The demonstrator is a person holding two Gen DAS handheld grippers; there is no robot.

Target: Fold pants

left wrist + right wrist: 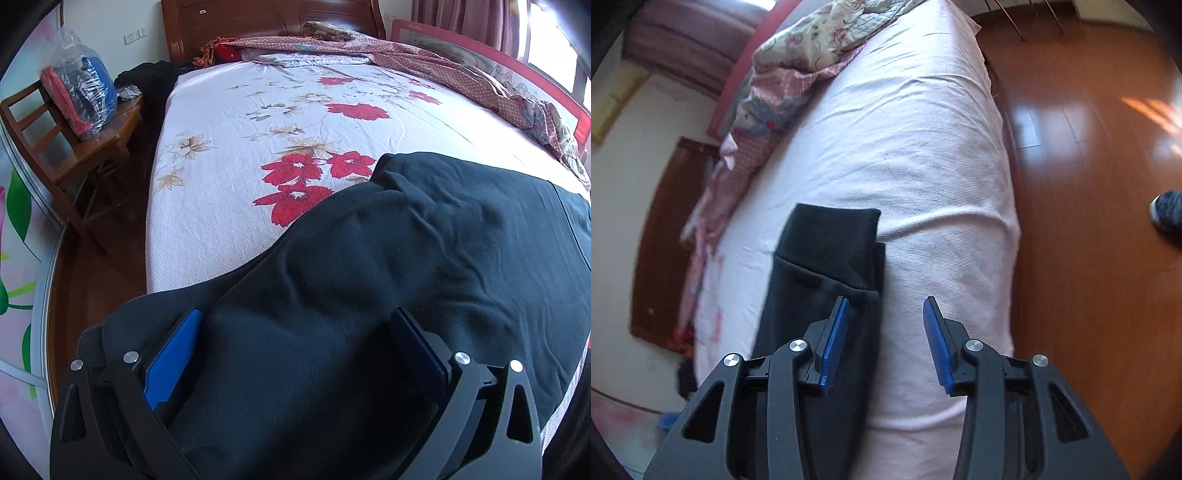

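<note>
Left gripper spread wide, straddling black pants on bed; right gripper parted, empty. Advise: pinch both layers, align edges.

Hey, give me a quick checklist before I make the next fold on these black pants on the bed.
1. Left gripper open around the pants: ok.
2. Right gripper open, holding nothing: ok.
3. Right gripper lined up on the pants: not ok, only one of its fingers is over the cloth.
4. Pants lying smooth: not ok, wrinkled.
5. Bare sheet beyond the pants: ok.
6. Both legs stacked evenly: cannot tell.
</note>
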